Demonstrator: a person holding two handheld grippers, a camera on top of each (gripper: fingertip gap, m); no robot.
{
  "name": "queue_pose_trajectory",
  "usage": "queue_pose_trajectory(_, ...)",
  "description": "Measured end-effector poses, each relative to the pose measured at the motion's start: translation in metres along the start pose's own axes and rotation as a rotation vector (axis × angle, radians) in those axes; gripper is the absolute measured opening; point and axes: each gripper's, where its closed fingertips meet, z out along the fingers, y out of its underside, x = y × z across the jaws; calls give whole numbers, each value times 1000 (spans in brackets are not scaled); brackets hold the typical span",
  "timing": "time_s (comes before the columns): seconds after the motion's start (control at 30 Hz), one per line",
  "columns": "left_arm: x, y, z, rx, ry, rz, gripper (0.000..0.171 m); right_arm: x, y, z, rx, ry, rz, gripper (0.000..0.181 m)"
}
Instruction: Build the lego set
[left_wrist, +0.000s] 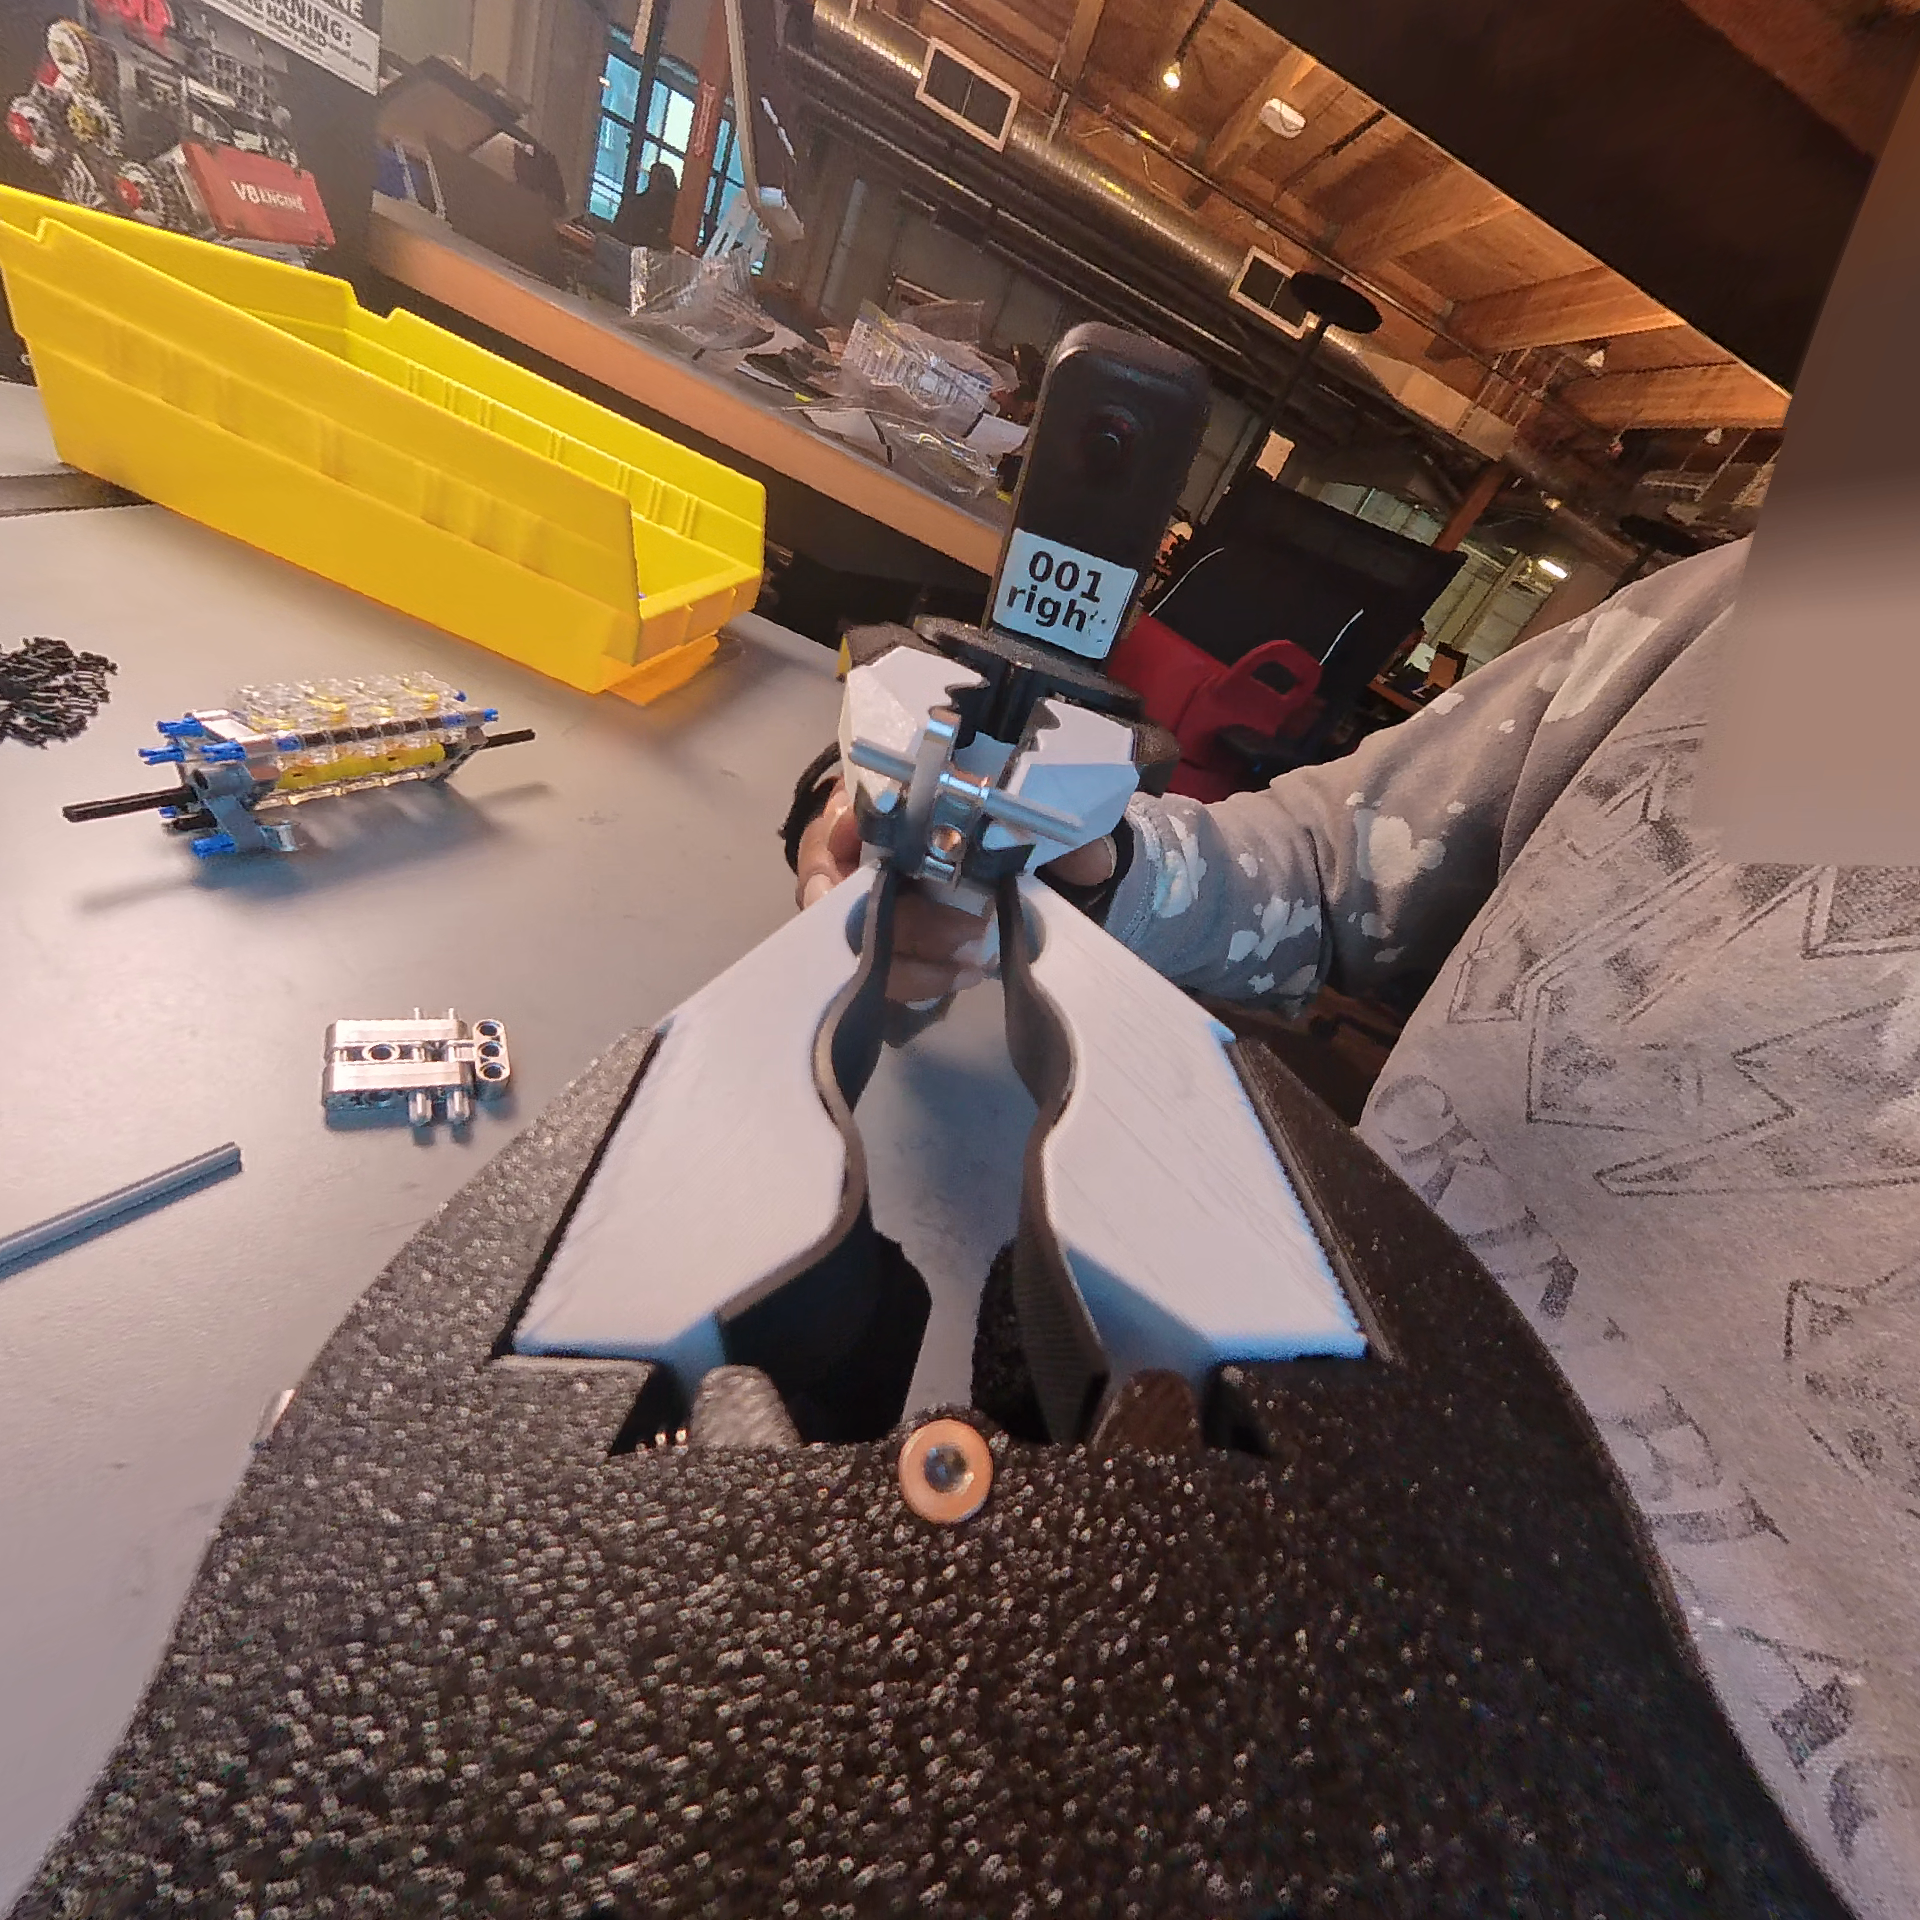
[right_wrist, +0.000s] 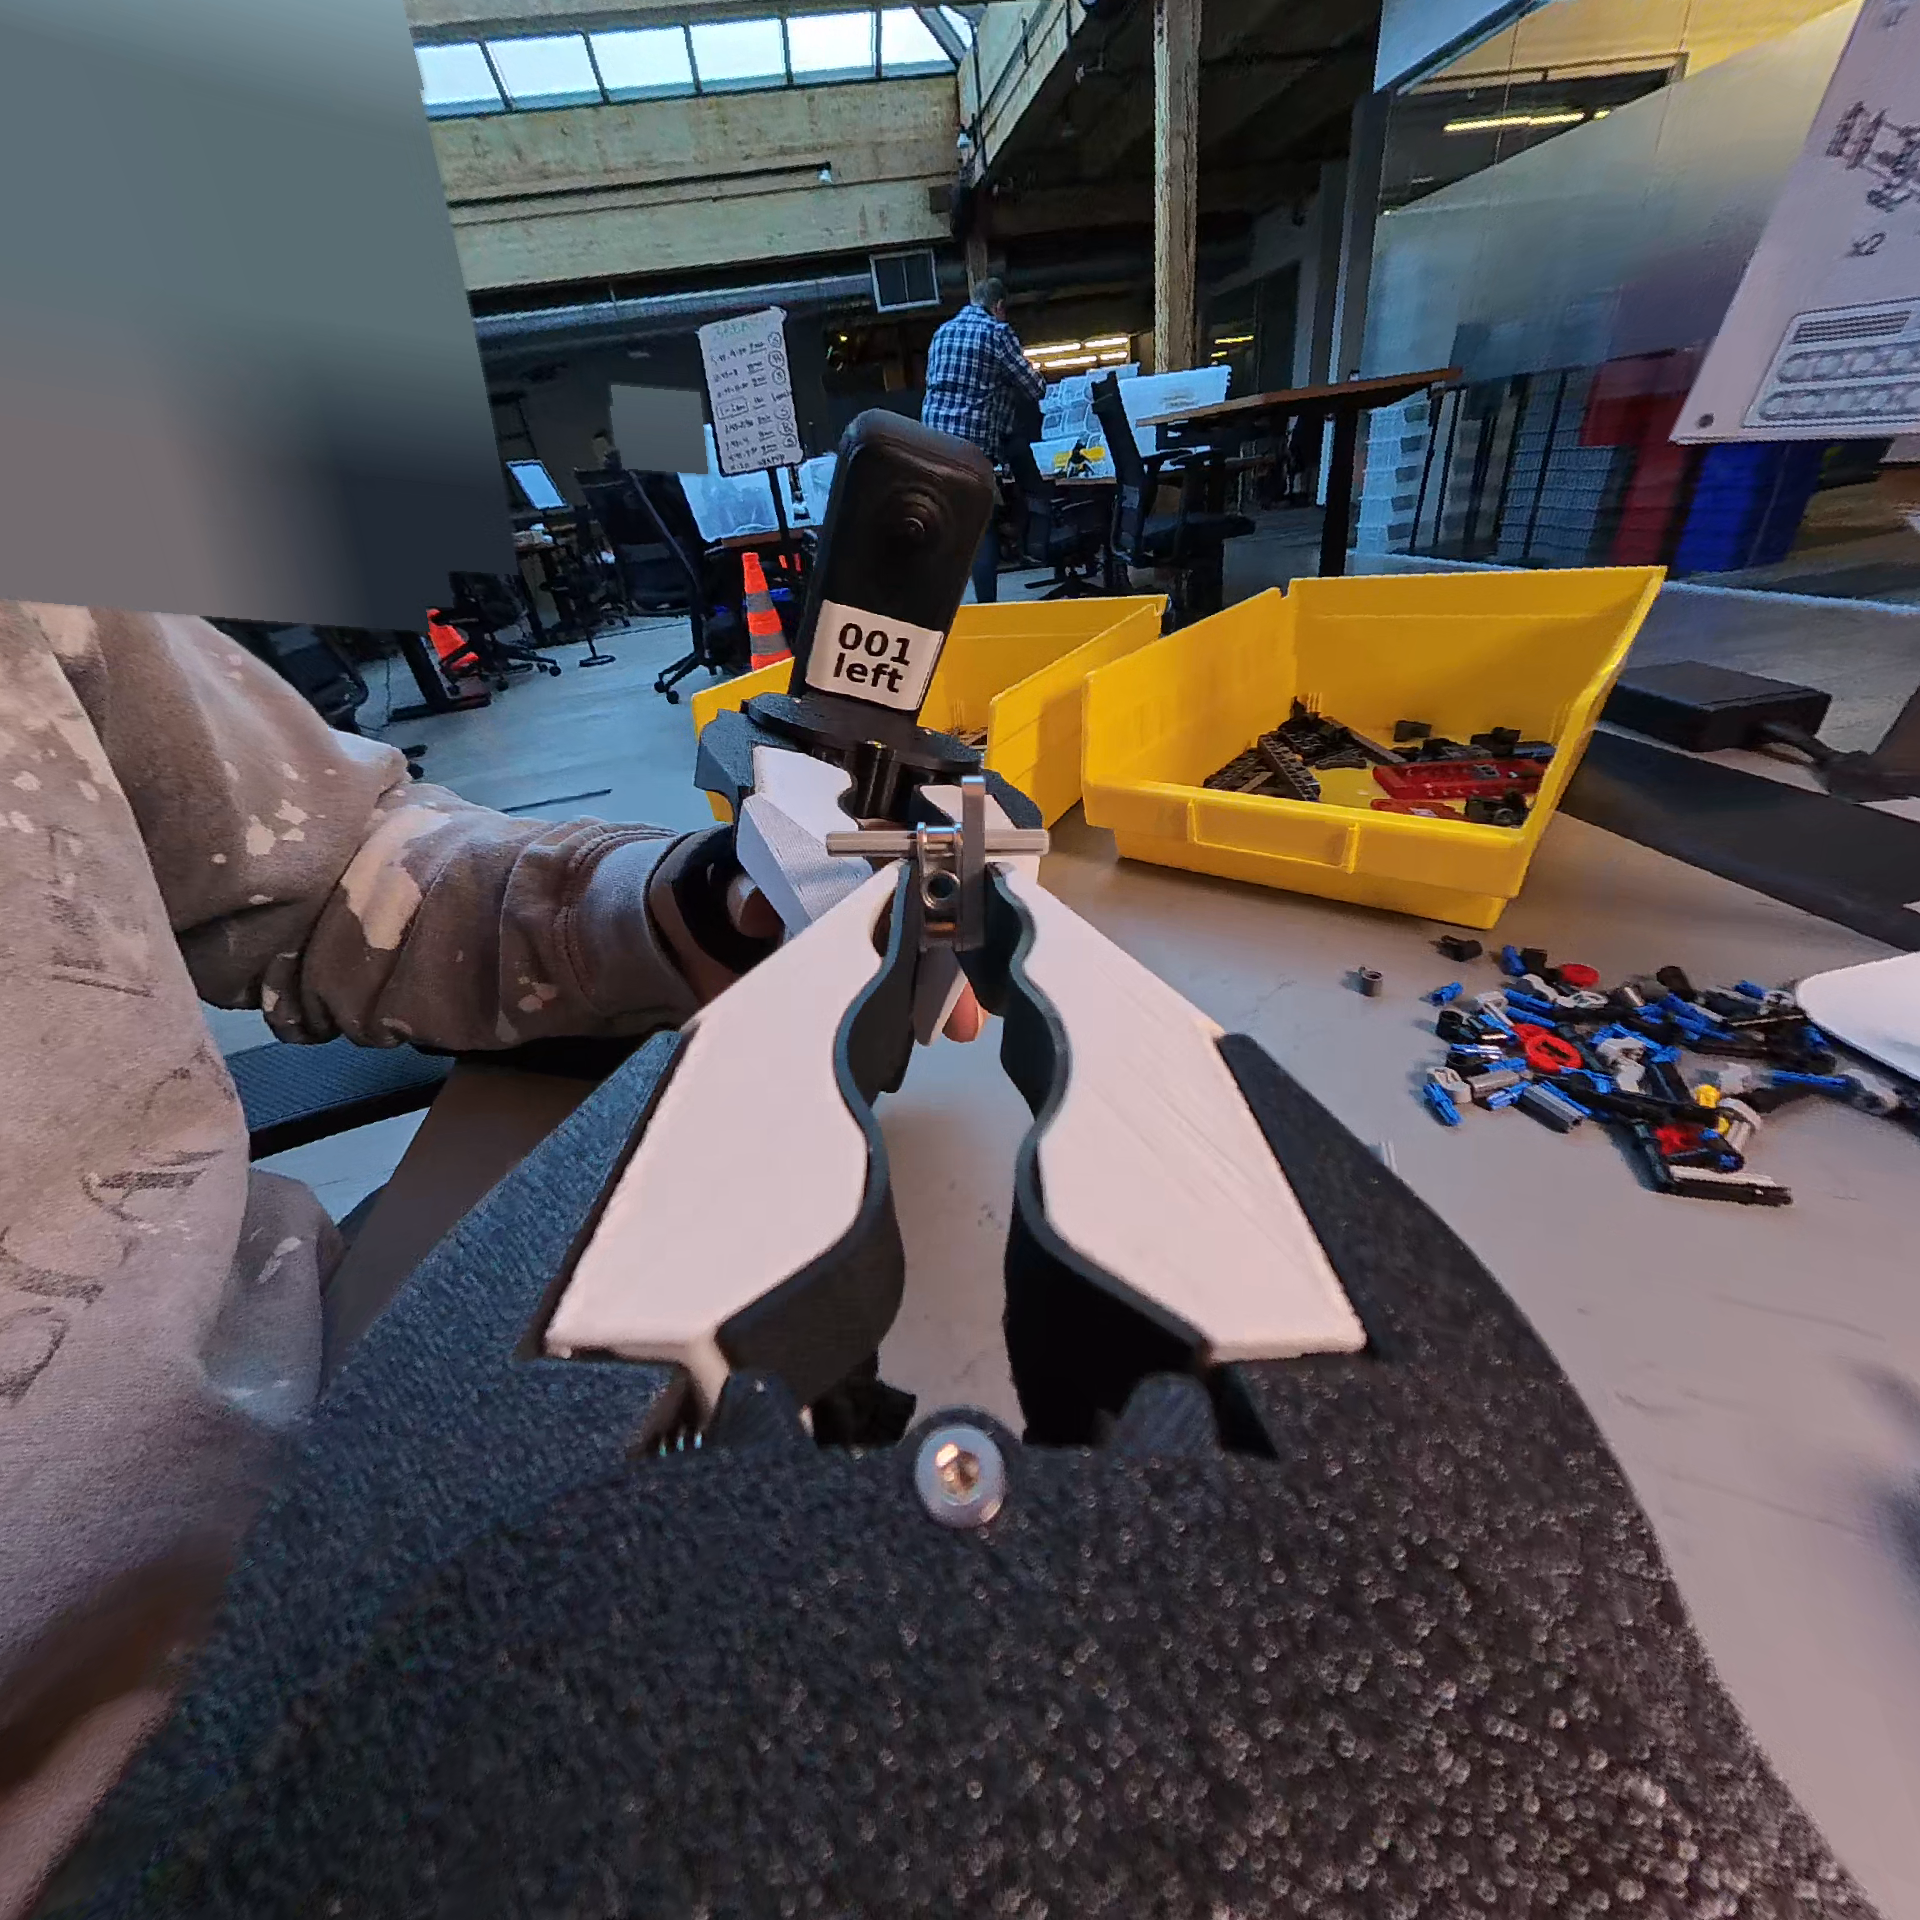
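Note:
A small grey assembly of a holed connector and crossed axles (left_wrist: 948, 821) is held in the air between my two grippers, which face each other tip to tip. My left gripper (left_wrist: 943, 891) is shut on the connector's lower end. My right gripper (right_wrist: 943, 925) is shut on the same assembly (right_wrist: 940, 868) from the other side. In the left wrist view the right gripper's pale fingers (left_wrist: 883, 727) show behind the axles. In the right wrist view the left gripper's white fingers (right_wrist: 800, 831) show behind them. A hand in a grey spotted sleeve (left_wrist: 1299, 894) holds each tool.
On the grey table (left_wrist: 260, 935) lie a clear-and-yellow engine-like build (left_wrist: 312, 758), a grey block build (left_wrist: 416, 1060), a grey rod (left_wrist: 114, 1205) and a long yellow bin (left_wrist: 416, 447). The right wrist view shows a yellow bin (right_wrist: 1351, 842) of black and red parts and a loose parts pile (right_wrist: 1610, 1060). Both grippers' tips are close together, under 4 cm apart. The grey rod (left_wrist: 114, 1205) is about equally far from each gripper, around 15 centimeters.

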Motion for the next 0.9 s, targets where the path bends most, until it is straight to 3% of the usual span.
queue_pose_trajectory(0.27, 11, -3, -2, -1, 30, 114, 18, -11, -9, 0, -33, 45, -205, 10)
queue_pose_trajectory(0.33, 10, 1, -2, -35, 17, 148, 11, -9, -7, -1, -67, 81, -291, 10)
queue_pose_trajectory(0.4, 5, 3, -4, -55, 1, 148, 17, -4, -6, -3, -103, 127, -386, 10)
queue_pose_trajectory(0.53, -8, 2, -16, -75, -21, 83, 23, 20, -4, -13, -201, 266, -508, 10)
queue_pose_trajectory(0.67, -24, 0, -16, -30, -60, -76, 23, 43, 24, -20, -420, 356, -697, 9)
queue_pose_trajectory(0.73, -29, 7, -10, -32, -78, -147, 22, 41, 40, -14, -489, 338, -755, 9)
queue_pose_trajectory(0.83, -41, 18, -7, -48, -156, -205, 8, 37, 53, -8, -544, 331, -787, 9)
queue_pose_trajectory(0.9, -42, 17, -9, -41, -148, -235, 6, 34, 49, -7, -505, 318, -751, 9)
